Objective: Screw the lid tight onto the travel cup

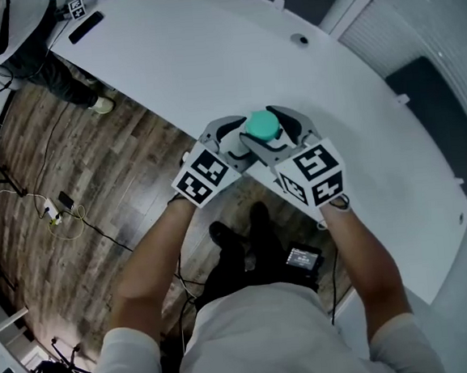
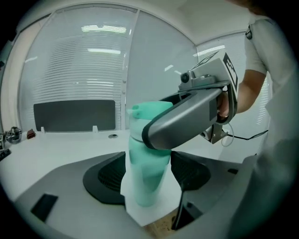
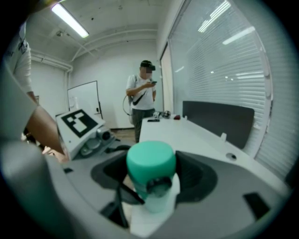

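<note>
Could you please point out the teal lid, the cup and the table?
Round teal plastic lid point(image 3: 151, 161): right gripper view, domed top.
Translucent teal travel cup point(image 2: 148, 179): left gripper view, lower wall.
Long white table point(image 1: 206, 54): head view, bare top.

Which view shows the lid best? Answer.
Right gripper view: the lid shows top and side, in the right claw. Head view shows only its top; in the left gripper view the right claw partly covers it.
</note>
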Tool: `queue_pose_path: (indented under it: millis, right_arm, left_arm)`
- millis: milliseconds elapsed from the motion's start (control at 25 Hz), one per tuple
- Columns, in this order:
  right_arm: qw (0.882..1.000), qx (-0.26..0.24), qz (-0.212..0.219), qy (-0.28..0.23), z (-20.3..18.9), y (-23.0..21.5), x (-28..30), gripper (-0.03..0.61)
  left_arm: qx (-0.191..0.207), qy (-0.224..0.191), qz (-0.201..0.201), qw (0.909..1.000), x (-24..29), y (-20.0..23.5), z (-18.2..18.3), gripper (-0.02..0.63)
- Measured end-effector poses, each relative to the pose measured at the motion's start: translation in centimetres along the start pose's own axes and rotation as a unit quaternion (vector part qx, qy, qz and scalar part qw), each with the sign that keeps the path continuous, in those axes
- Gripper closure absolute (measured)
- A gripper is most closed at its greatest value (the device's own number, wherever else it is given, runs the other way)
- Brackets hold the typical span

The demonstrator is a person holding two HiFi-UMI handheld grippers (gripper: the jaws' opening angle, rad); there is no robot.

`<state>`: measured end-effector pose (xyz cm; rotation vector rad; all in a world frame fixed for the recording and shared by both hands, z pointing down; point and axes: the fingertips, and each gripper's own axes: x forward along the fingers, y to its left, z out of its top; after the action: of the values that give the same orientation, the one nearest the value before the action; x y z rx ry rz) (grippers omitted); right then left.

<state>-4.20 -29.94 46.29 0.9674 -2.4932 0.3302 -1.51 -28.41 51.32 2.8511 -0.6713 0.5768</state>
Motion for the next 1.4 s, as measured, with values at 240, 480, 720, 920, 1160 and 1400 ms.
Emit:
queue_pose_path:
  millis: [240, 480, 720, 920, 1160, 1400]
  right_arm:
    - [1.0, 0.006, -0.009, -0.005, 0.0, -0.1, 0.1, 0.265]
    - [0.997, 0.032, -0.075, -0.015, 0.0, -0.7, -0.1, 0.265]
    - [0.998, 0.024, -0.058, -0.021, -0.1, -0.5, -0.1, 0.265]
    - [1.0, -0.001, -0.001, -0.015, 0.1, 0.1, 0.1, 0.265]
    - [1.0, -0.013, 0.022, -0.004, 0.0, 0.2, 0.0, 0.265]
    - [1.0, 0.008, -0.015, -0.01, 0.0, -0.2, 0.0, 0.265]
  left_arm:
    - [-0.047, -0.024, 0.026, 0.9983, 0.4, 0.1, 0.1, 0.302]
    - [-0.079, -0.042, 0.101, 0.9908, 0.5, 0.3, 0.1, 0.304]
    - [-0.063, -0.027, 0.087, 0.9939, 0.5, 0.1, -0.3, 0.304]
    - [-0.003, 0.002, 0.008, 1.0, 0.6, -0.1, -0.4, 0.302]
    - [-0.022, -0.009, -0.001, 0.9997, 0.9, -0.2, -0.2, 0.302]
    - [-0.057, -0.036, 0.046, 0.9967, 0.9, 0.1, -0.2, 0.302]
